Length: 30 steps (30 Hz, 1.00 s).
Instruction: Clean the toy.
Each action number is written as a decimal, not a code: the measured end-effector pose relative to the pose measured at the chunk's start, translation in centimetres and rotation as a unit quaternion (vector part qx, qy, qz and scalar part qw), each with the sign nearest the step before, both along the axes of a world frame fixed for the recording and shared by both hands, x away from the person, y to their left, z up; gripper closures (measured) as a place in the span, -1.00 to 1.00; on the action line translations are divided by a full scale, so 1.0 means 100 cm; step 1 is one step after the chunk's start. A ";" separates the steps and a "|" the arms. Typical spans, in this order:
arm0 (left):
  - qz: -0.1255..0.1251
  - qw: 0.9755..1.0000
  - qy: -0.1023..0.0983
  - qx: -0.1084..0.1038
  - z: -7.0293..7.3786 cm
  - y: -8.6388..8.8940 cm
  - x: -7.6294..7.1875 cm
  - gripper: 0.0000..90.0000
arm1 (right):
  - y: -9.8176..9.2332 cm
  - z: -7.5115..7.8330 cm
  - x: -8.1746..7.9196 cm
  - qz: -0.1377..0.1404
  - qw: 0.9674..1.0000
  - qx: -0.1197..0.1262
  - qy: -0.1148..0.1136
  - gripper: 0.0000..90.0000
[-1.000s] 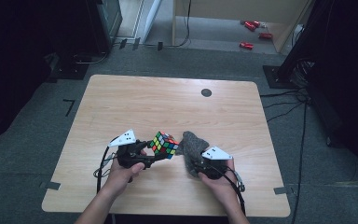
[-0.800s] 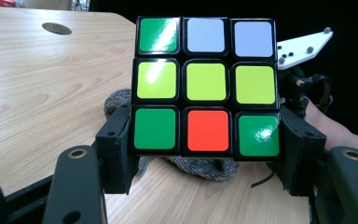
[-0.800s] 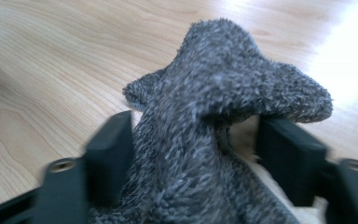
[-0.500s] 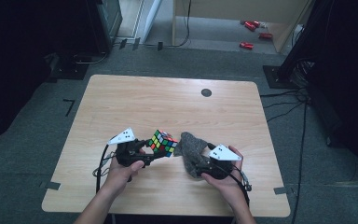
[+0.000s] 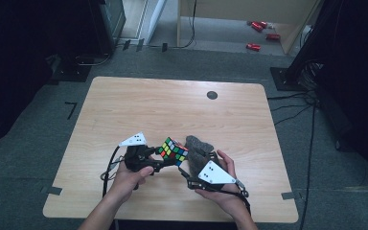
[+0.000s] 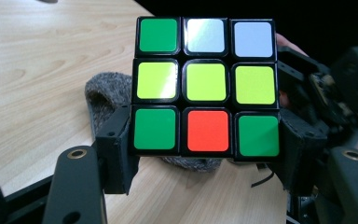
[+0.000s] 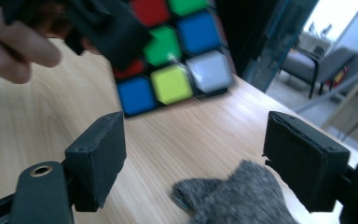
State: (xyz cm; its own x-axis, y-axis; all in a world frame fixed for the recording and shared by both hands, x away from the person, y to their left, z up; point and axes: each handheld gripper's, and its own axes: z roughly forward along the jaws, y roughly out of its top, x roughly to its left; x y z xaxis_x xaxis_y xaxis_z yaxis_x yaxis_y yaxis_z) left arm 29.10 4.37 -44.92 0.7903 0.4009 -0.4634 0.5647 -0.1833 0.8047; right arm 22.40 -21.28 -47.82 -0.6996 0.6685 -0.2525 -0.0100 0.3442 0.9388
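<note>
1. High view: we see the cube (image 5: 173, 150) lifted off the table (image 5: 124, 110) near its front edge, between the two hands, with the left gripper (image 5: 154, 162) reaching it from the left

2. In the left gripper view we find the cube (image 6: 206, 86) squarely between that gripper's two black jaws, which press on its lower row from either side, so we read the left gripper (image 6: 205, 163) as clamped on the cube

3. The face turned to that camera shows green, white and pale blue on top, three yellow in the middle, and green, red, green at the bottom

4. We see the grey cloth (image 6: 109, 95) lying on the wood behind and below the cube in that view

5. In the high view the grey cloth (image 5: 197, 146) sits just right of the cube, at the front of the right gripper (image 5: 191, 163)

6. In the right gripper view we see the right gripper (image 7: 193, 154) with its jaws standing wide apart; they have just been opening and then easing back a little, and the pads press on nothing

7. The grey cloth (image 7: 233, 198) lies low between those jaws, nearer the right one, and we cannot tell whether it touches that pad

8. The cube (image 7: 170, 56) appears beyond the jaw tips, up and to the left, blurred, held by the other gripper beside the left hand (image 7: 14, 44)
</note>
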 end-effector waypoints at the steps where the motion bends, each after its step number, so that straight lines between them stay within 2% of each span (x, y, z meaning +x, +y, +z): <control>1: -0.003 1.000 0.007 -0.001 0.000 0.000 0.000 -0.21 | 0.002 -0.001 -0.001 0.003 1.000 -0.005 -0.006 -0.52; 6: -0.016 1.000 0.022 -0.003 -0.001 -0.004 0.000 -0.21 | 0.011 -0.005 -0.004 0.011 0.999 -0.021 -0.028 -0.52; 10: -0.031 0.999 0.026 0.010 -0.003 -0.010 -0.002 -0.22 | 0.015 -0.006 -0.005 0.014 0.999 -0.027 -0.041 -0.47; 14: -0.043 0.998 0.034 0.018 -0.005 -0.014 -0.003 -0.22 | 0.017 -0.006 -0.006 0.008 0.998 -0.034 -0.055 -0.30; 19: -0.040 0.998 0.035 0.019 -0.005 -0.015 -0.002 -0.22 | 0.017 -0.007 -0.006 0.007 0.998 -0.038 -0.057 -0.27; 25: -0.035 0.999 0.035 0.018 -0.006 -0.016 -0.002 -0.23 | 0.016 -0.006 -0.005 0.004 0.998 -0.035 -0.045 -0.25; 30: -0.038 0.999 0.024 0.013 -0.005 -0.015 -0.003 -0.25 | 0.016 -0.006 -0.005 0.001 0.999 -0.027 -0.042 -0.25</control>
